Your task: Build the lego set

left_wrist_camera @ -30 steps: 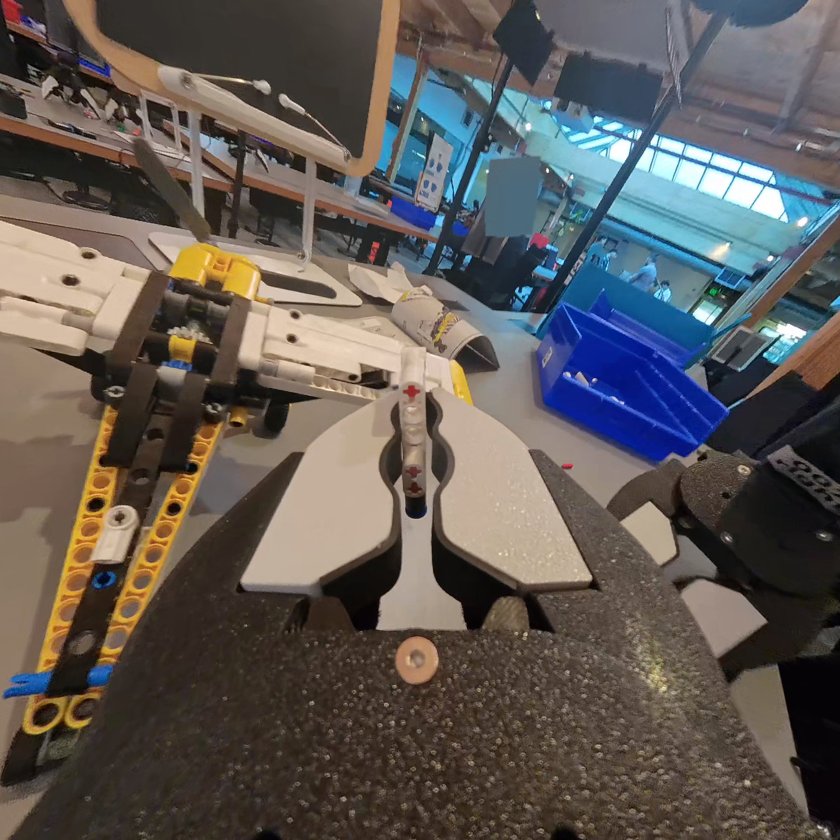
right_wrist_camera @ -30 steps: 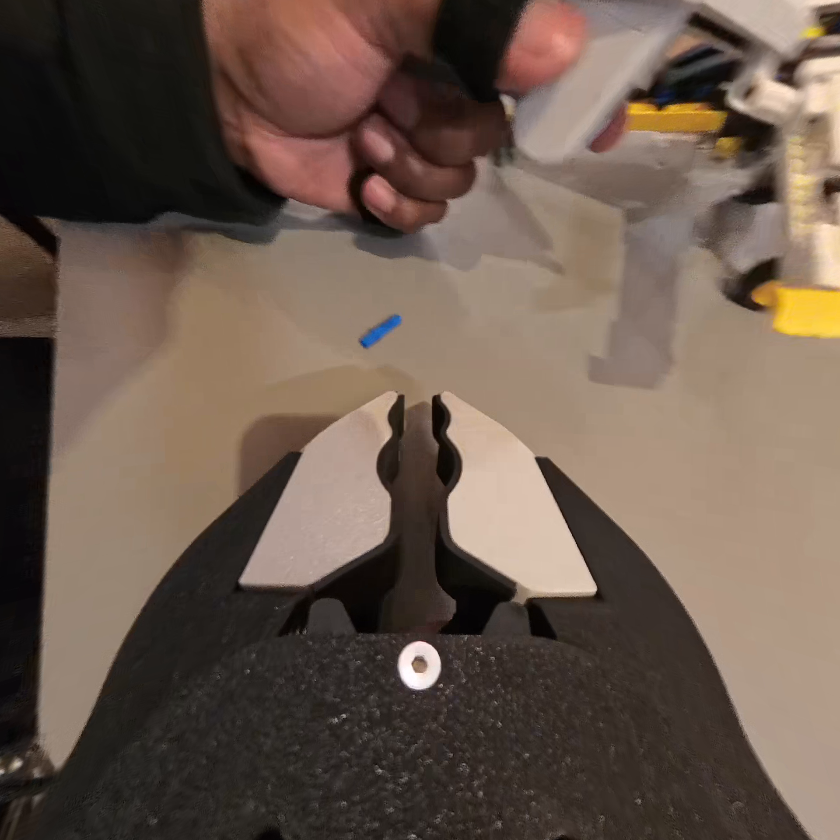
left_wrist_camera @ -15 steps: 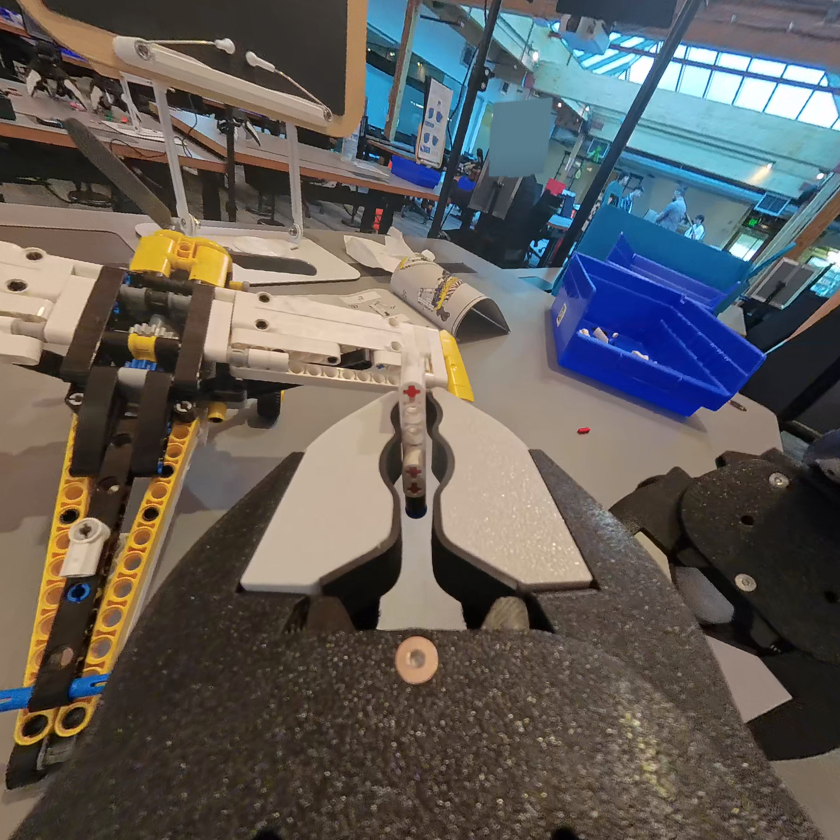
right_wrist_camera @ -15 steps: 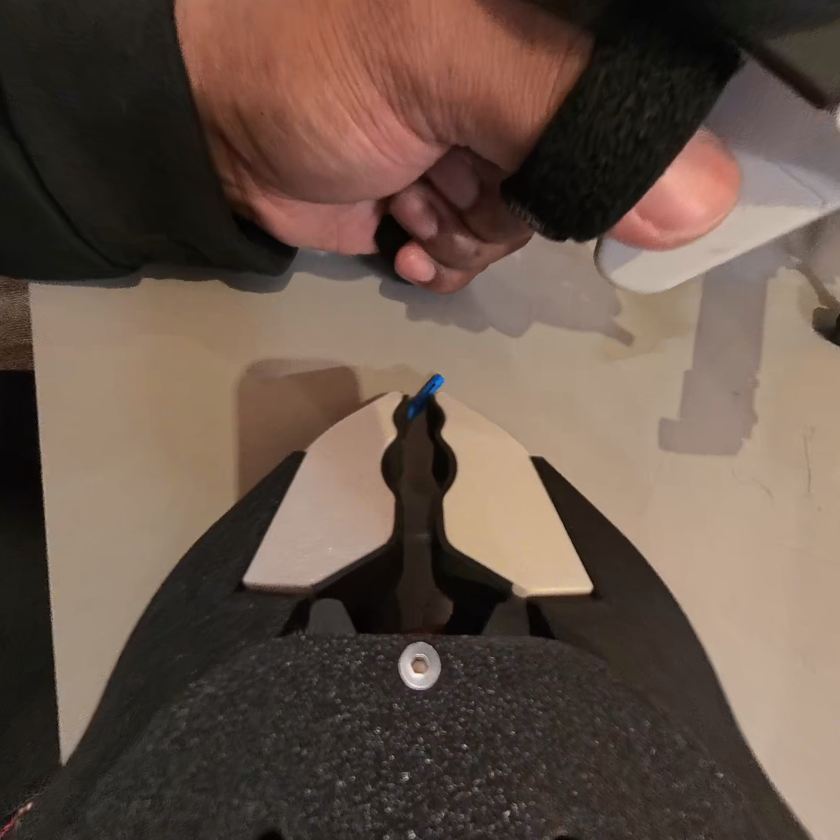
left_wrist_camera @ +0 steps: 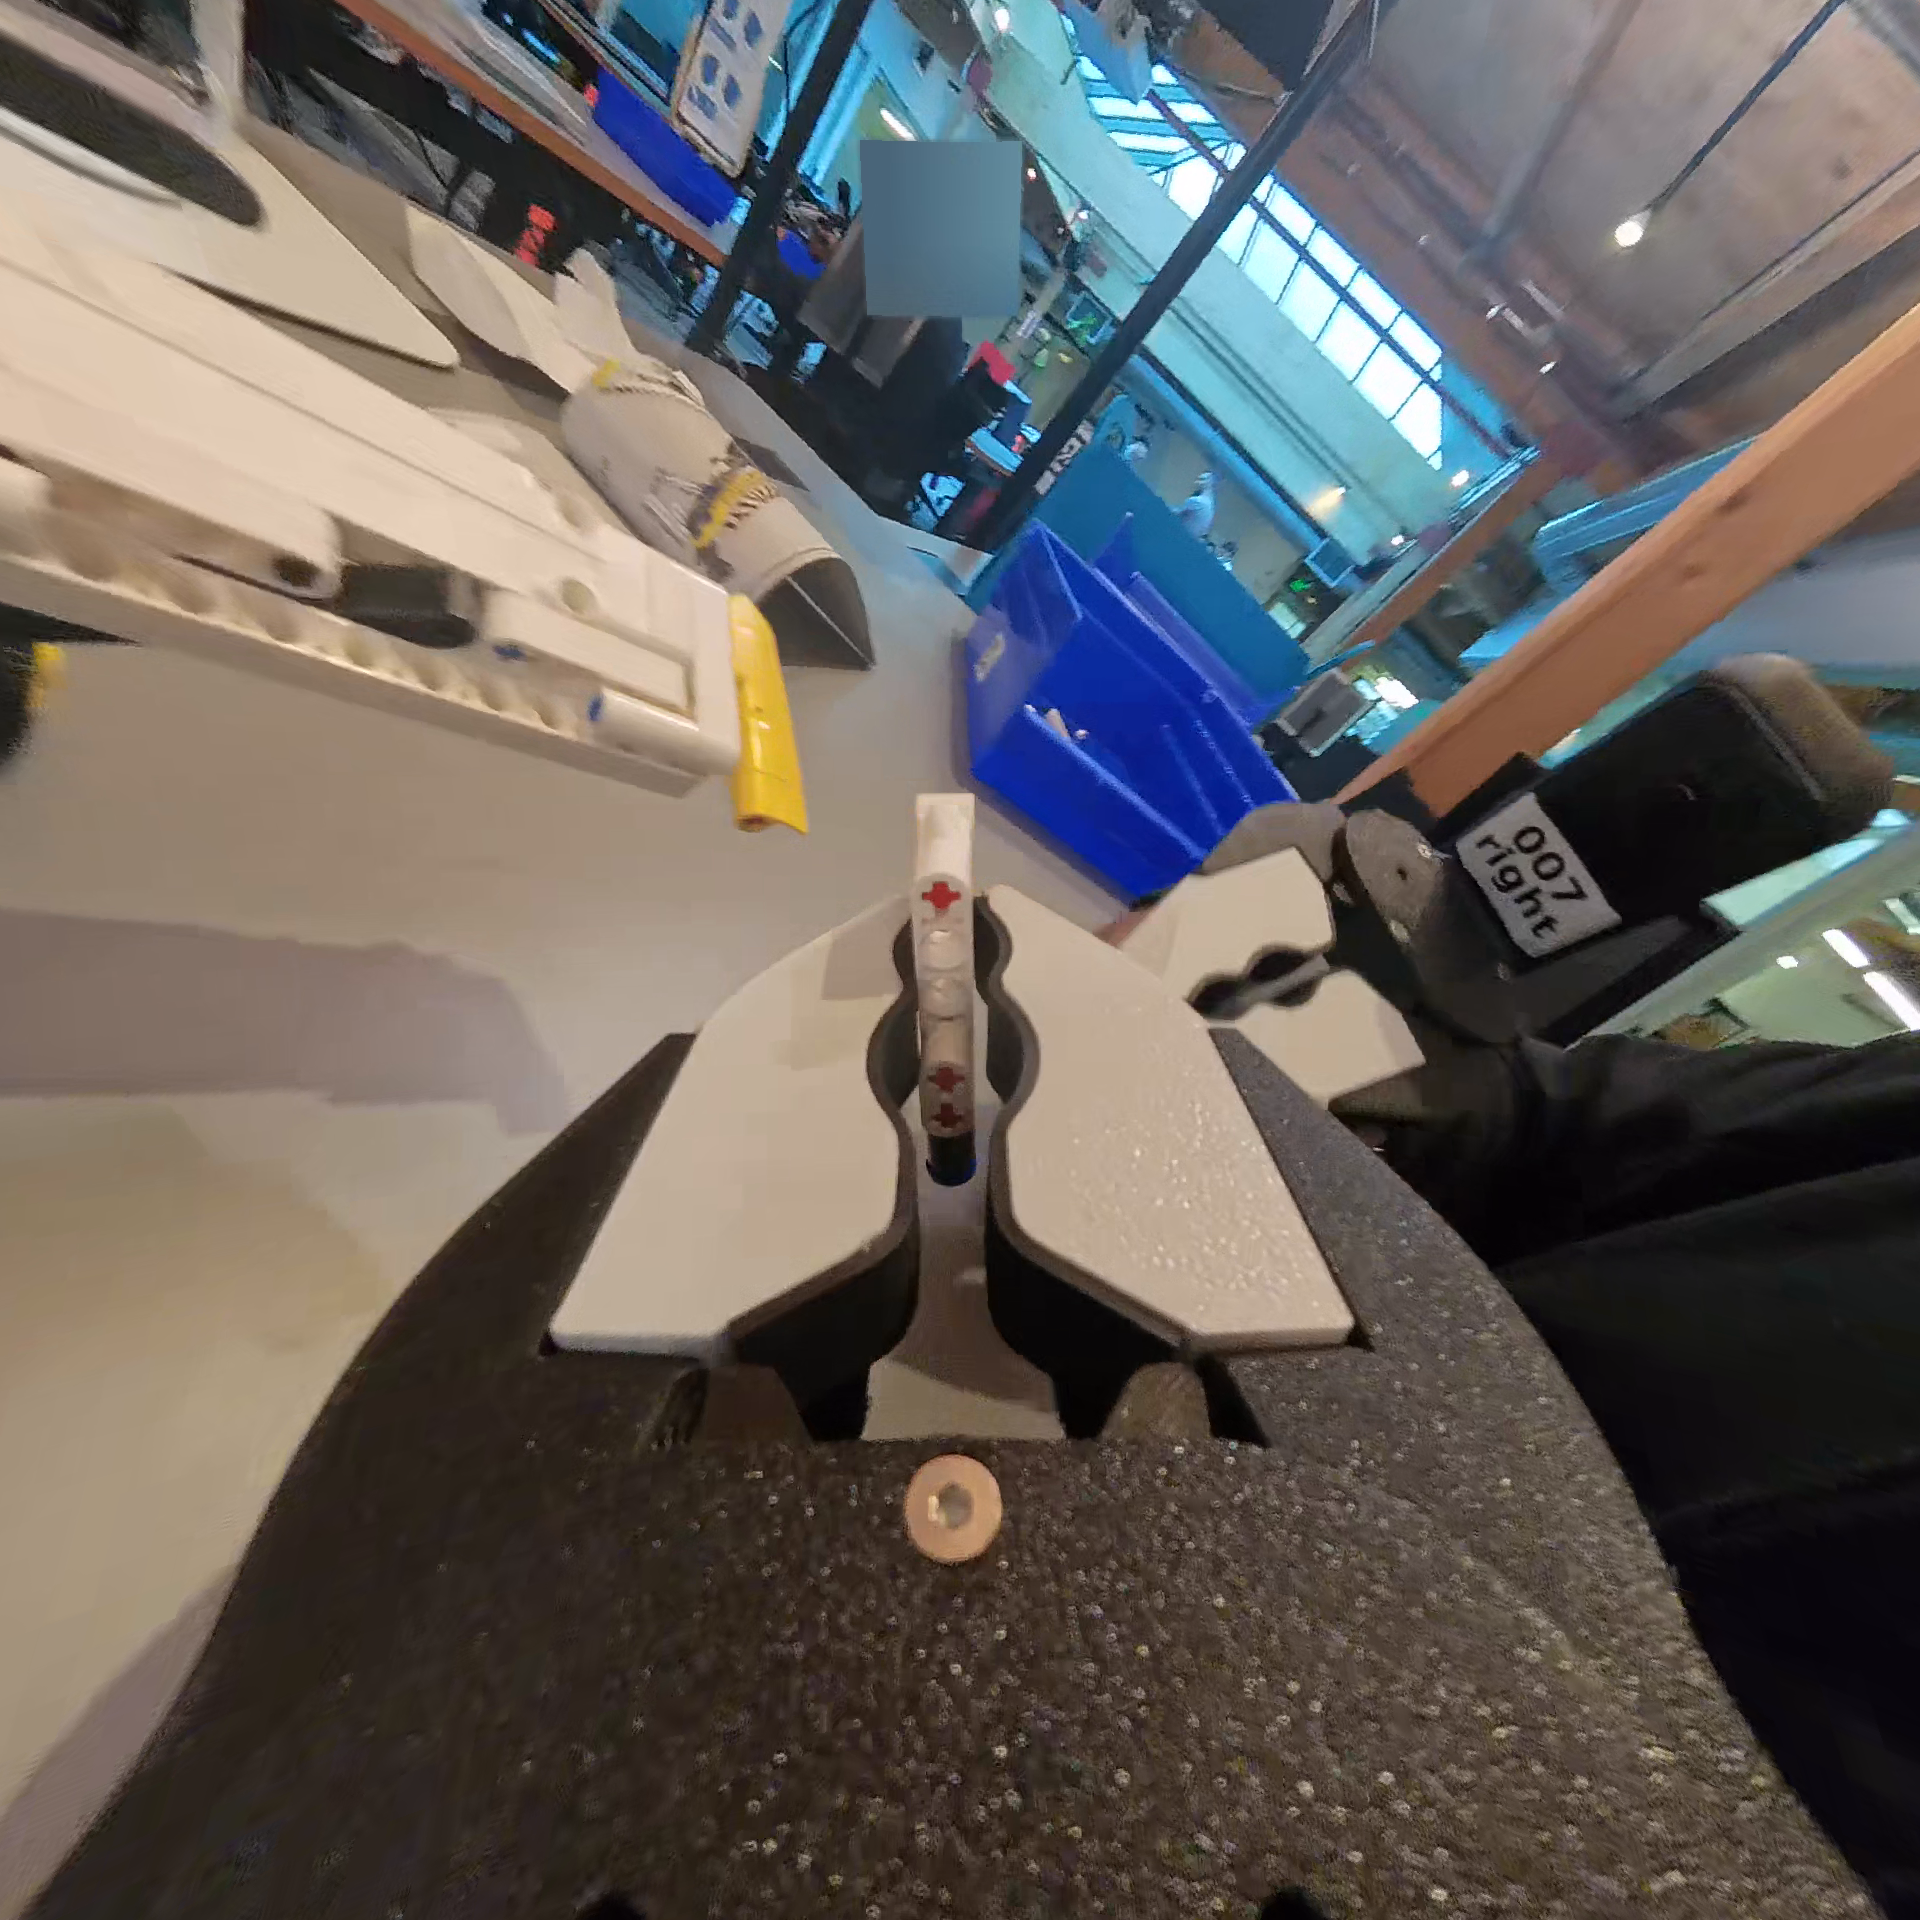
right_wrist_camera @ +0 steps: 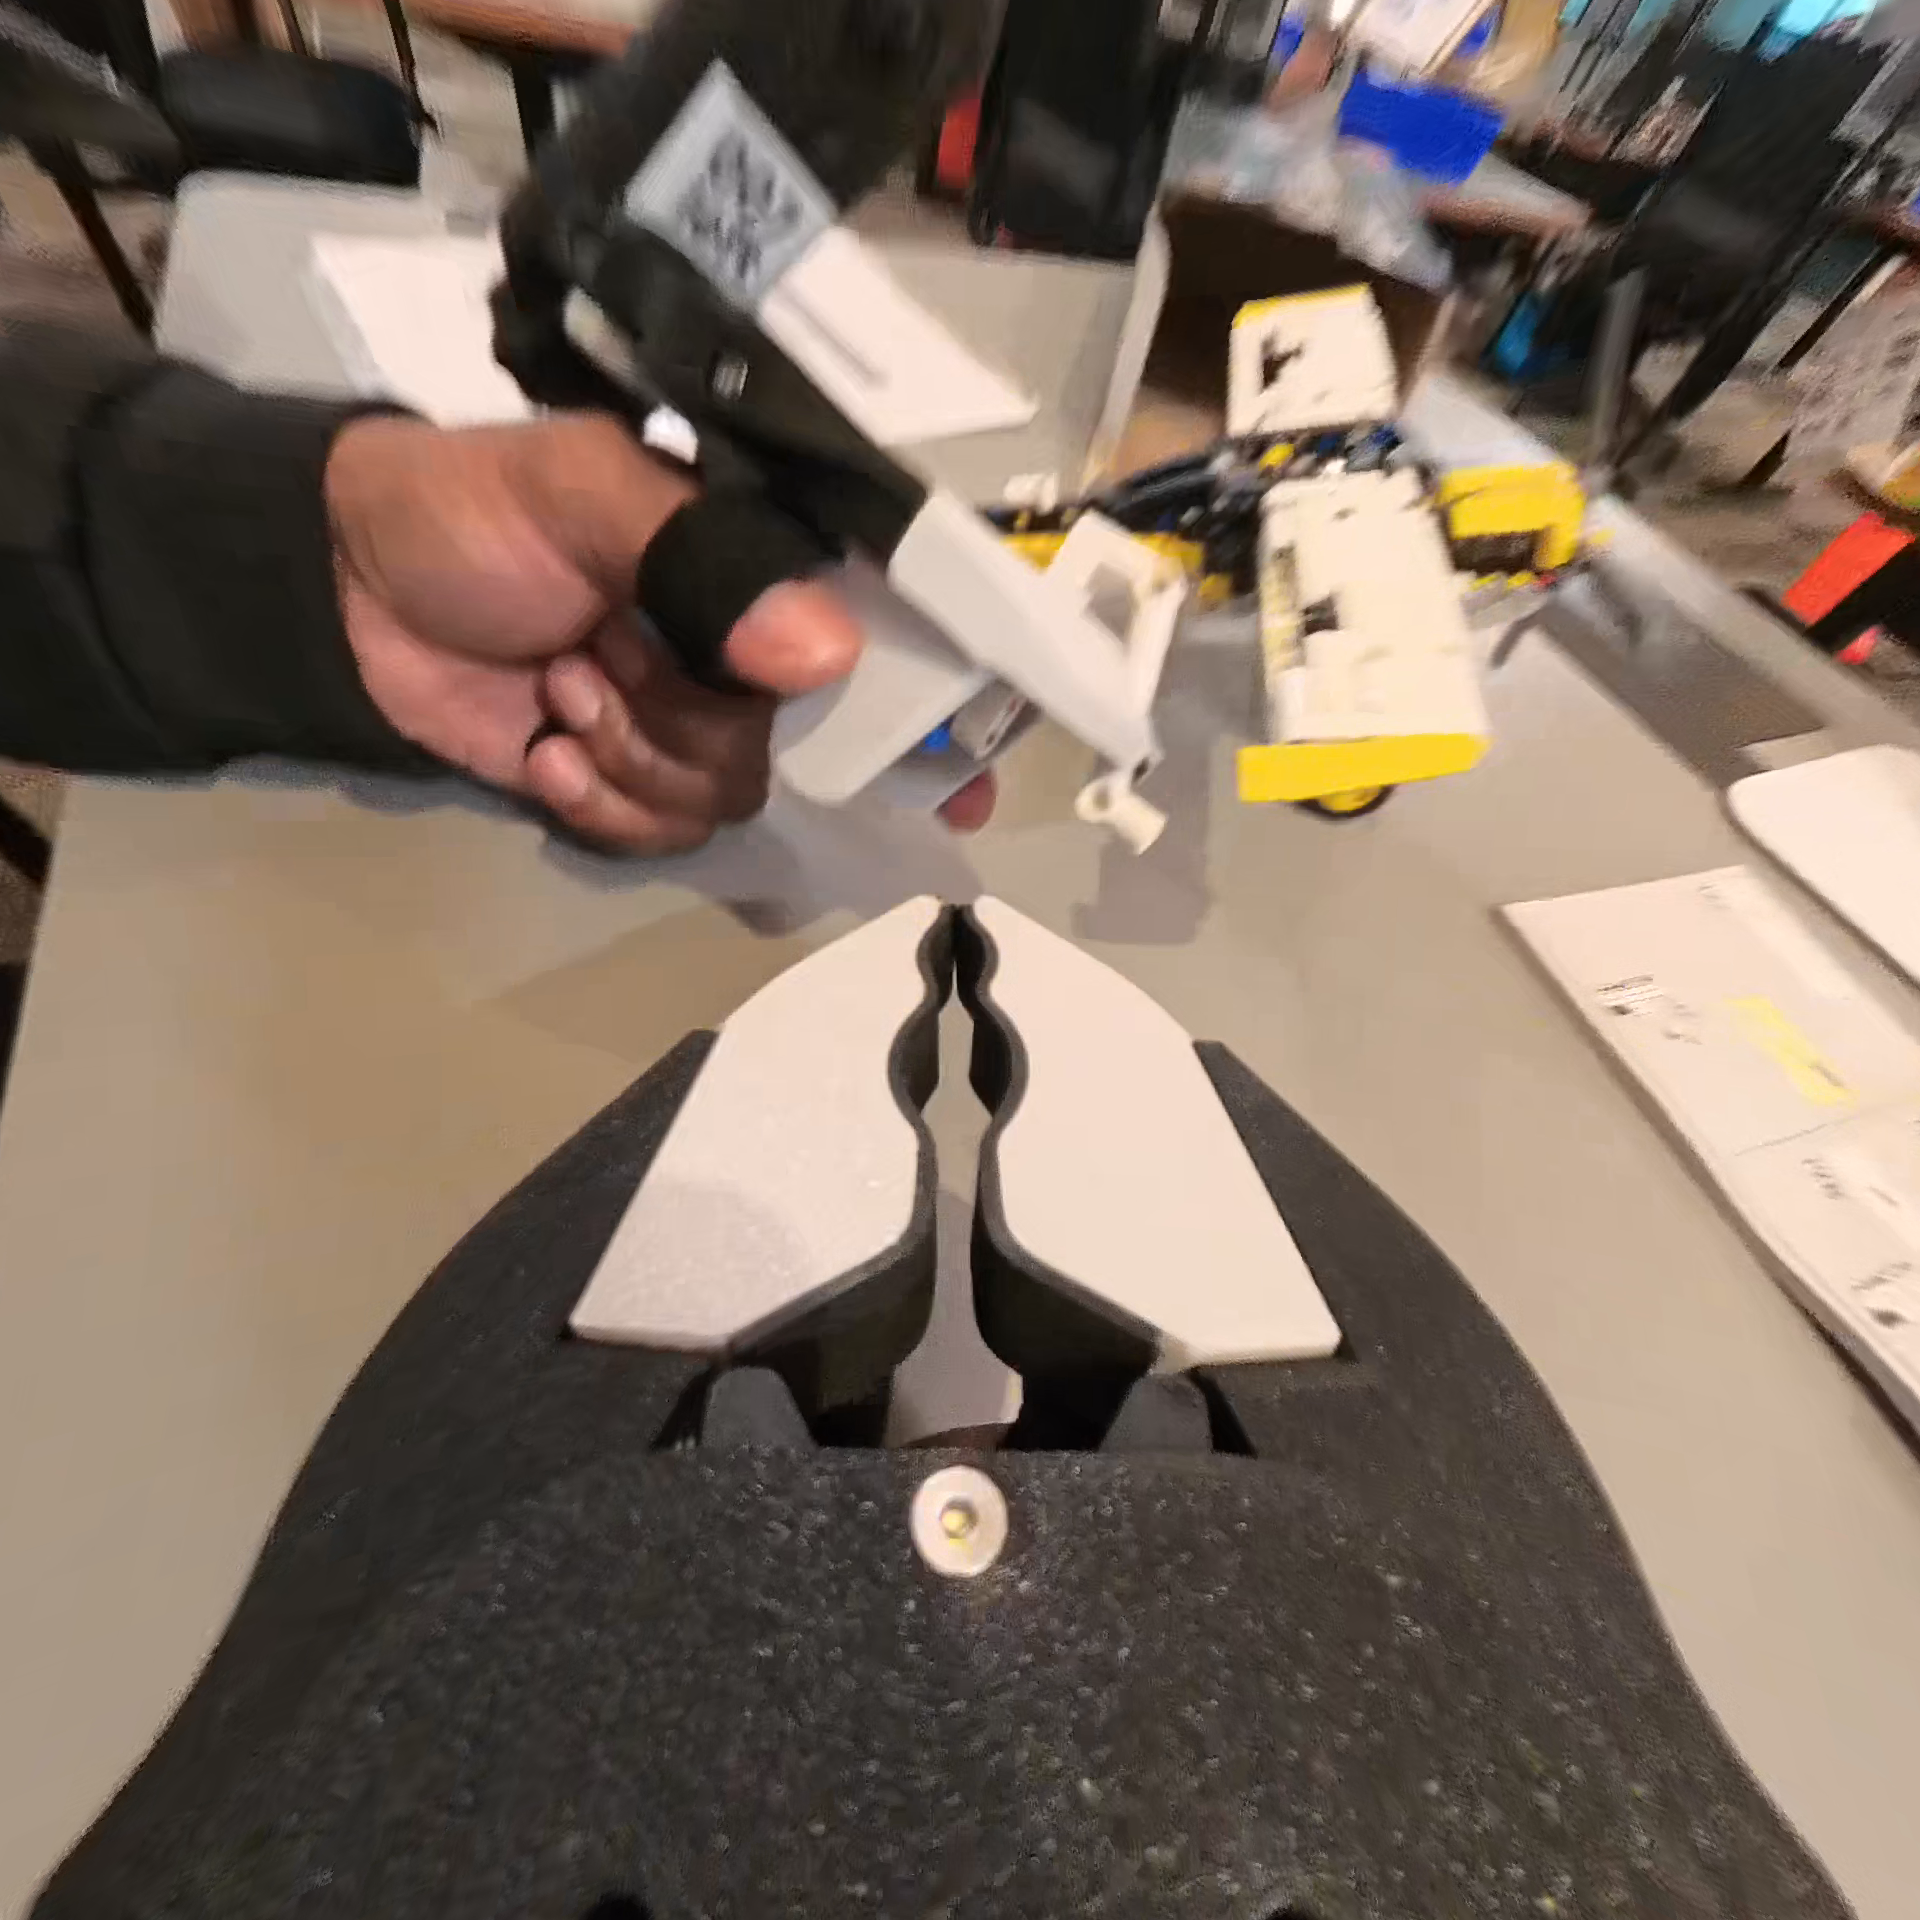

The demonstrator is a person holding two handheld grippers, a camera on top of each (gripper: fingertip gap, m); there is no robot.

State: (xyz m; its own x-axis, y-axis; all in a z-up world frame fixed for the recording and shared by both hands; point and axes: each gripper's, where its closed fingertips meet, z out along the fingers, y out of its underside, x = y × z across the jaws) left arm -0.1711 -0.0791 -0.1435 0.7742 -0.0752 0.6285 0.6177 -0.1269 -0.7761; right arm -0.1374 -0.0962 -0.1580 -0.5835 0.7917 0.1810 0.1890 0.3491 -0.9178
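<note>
The left gripper [left_wrist_camera: 943, 914] is clamped on a slim white beam [left_wrist_camera: 943, 862] of the construction-toy kind, with red cross-shaped pins in its holes; the beam stands on edge between the two fingers and its far end sticks out past their tips. It looks like hard, light plastic: stiff, smooth and probably slippery, so the safest hold seems to be on the flat sides along the middle, as it sits now, not at the thin protruding end. Ahead and to the left of this gripper lies a white and yellow toy model [left_wrist_camera: 436, 613] on the grey table [left_wrist_camera: 312, 935], blurred in this view; it appears built from many pinned parts and would likely come apart if taken by one small piece. Ahead and to the right stands a blue bin [left_wrist_camera: 1101, 727], and just to the right is the right gripper [right_wrist_camera: 954, 920], whose body bears a white sticker [left_wrist_camera: 1536, 875] with printed characters. In the right wrist view that gripper's fingers are brought together, with nothing visible between them. Beyond its tips a hand [right_wrist_camera: 540, 613] in a dark sleeve holds the left gripper, which carries a grey square tag [right_wrist_camera: 732, 197] with a black pattern. To the right of the right gripper lie white printed sheets [right_wrist_camera: 1745, 1049], their writing too blurred to read.
</note>
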